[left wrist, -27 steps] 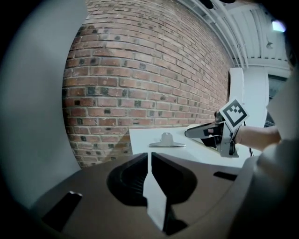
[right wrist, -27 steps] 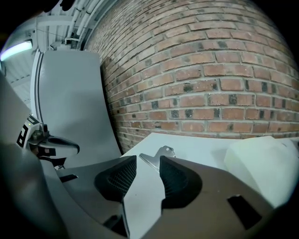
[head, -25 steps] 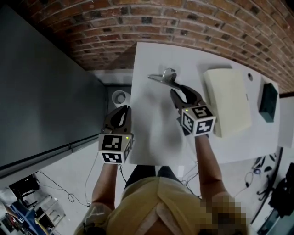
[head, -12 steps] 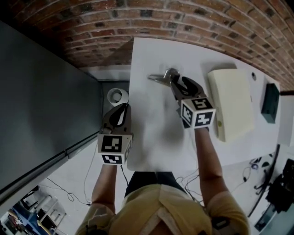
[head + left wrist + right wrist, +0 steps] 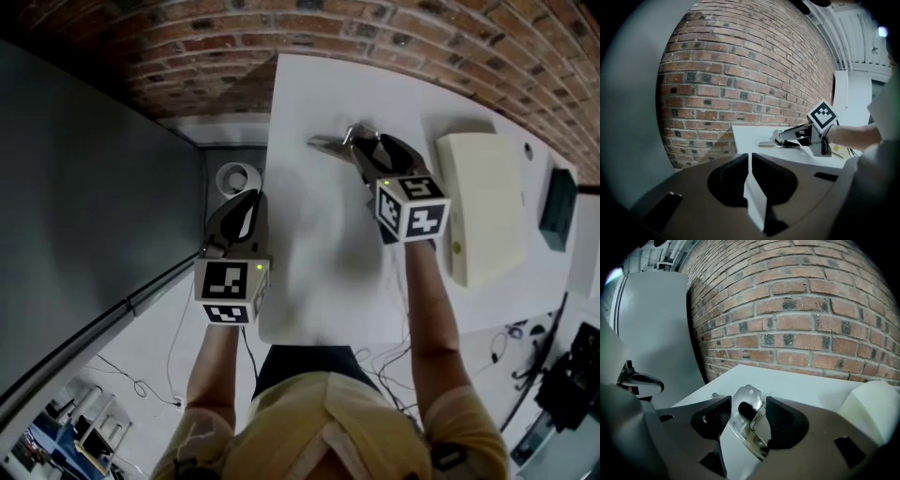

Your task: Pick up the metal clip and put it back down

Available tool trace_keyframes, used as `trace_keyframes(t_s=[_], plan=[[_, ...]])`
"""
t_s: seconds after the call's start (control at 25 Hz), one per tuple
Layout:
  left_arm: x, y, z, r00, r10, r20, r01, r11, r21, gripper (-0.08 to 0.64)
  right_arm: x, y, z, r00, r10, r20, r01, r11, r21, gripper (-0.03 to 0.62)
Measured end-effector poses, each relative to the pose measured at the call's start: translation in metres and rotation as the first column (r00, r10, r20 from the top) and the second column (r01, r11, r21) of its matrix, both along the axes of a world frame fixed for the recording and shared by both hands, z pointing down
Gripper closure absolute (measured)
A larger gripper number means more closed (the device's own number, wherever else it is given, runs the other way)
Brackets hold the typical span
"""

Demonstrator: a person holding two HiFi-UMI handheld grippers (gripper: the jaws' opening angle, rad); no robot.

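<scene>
The metal clip (image 5: 339,145) rests on the white table (image 5: 319,244) near its far edge, shiny, with one handle standing up. My right gripper (image 5: 361,150) is around it. In the right gripper view the clip (image 5: 749,420) stands between the two pads; the jaws have just been opening and are spread wide, with a gap on the right side. The left gripper view shows the clip (image 5: 772,140) flat on the table at the right gripper's (image 5: 786,138) tips. My left gripper (image 5: 246,202) hangs by the table's left edge, shut and with nothing in it.
A cream box (image 5: 483,220) lies on the table to the right of my right hand, a dark green box (image 5: 558,208) beyond it. A tape roll (image 5: 236,178) sits on the floor by the table's left edge. A brick wall (image 5: 394,37) backs the table; a grey panel (image 5: 84,187) stands left.
My right gripper has come down onto the table with the clip at its tips, and its jaws have spread. My left gripper has drifted slightly forward along the table's edge.
</scene>
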State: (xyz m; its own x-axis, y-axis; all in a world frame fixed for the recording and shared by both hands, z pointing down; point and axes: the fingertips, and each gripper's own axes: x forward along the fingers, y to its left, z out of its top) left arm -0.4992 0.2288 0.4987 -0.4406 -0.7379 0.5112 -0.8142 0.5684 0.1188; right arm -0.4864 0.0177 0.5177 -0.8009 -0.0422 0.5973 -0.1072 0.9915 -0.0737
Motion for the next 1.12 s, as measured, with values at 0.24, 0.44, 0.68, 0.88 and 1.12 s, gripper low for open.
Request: trace_keyframes(t_s=[0.24, 0.44, 0.68, 0.88, 1.12], plan=[[-0.005, -0.002, 0.005, 1.0, -0.001, -0.009, 0.001, 1.0, 0.001, 0.555, -0.012, 0.001, 0.003, 0.999, -0.024, -0.026, 0.024, 1.0, -0.007, 0.382], [-0.005, 0.0, 0.011, 0.999, 0.001, -0.05, -0.002, 1.0, -0.007, 0.555, -0.01, -0.002, 0.013, 0.997, -0.027, -0.066, 0.028, 0.999, 0.024, 0.382], [-0.013, 0.004, 0.012, 0.999, -0.009, -0.054, 0.009, 1.0, 0.006, 0.555, -0.014, -0.002, 0.014, 0.997, -0.024, -0.076, 0.025, 1.0, 0.009, 0.382], [-0.023, 0.008, 0.011, 0.998, -0.028, -0.056, 0.03, 0.999, 0.033, 0.555, -0.005, -0.003, 0.022, 0.993, -0.022, -0.116, 0.024, 1.0, 0.018, 0.383], [-0.029, 0.005, 0.011, 0.998, -0.021, -0.057, 0.023, 0.999, 0.035, 0.555, 0.01, 0.004, 0.013, 0.994, 0.006, -0.111, -0.003, 1.0, 0.026, 0.446]])
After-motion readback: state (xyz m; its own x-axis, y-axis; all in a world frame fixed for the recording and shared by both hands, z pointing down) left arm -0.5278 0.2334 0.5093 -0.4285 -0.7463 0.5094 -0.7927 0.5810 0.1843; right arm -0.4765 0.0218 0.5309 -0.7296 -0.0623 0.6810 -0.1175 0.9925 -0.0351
